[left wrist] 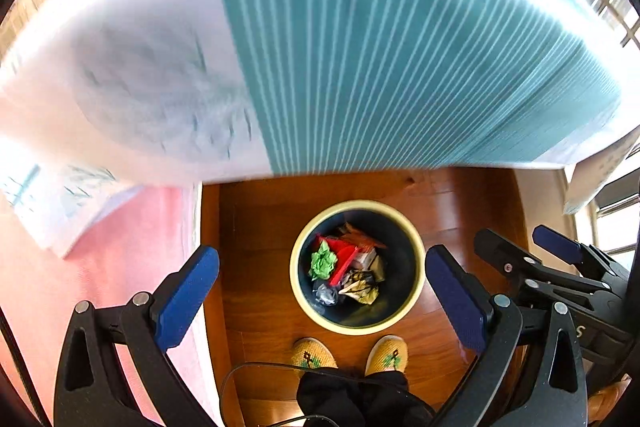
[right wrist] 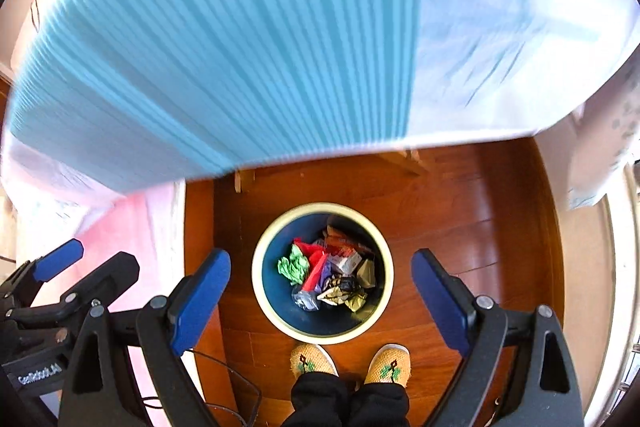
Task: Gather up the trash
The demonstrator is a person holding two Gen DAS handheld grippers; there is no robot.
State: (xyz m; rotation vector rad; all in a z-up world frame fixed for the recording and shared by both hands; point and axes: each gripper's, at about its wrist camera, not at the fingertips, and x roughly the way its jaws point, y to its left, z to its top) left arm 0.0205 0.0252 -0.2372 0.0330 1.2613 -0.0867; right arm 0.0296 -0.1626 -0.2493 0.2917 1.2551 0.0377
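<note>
- Both your left hand-held gripper point(left wrist: 322, 301) and right hand-held gripper point(right wrist: 320, 301) gape wide, empty, aimed down over the wastebasket point(left wrist: 416, 251), lower centre.
- Crumpled wrappers point(right wrist: 340, 279) already inside; likely drop done.

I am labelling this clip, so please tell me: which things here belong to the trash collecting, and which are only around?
Part of the job:
- trash bin on the wood floor
- crumpled trash inside the bin
- left gripper, open and empty
- right gripper, open and empty

Only around:
- teal striped cloth hanging above
- pink cover beside the bin
- slippers of the person
</note>
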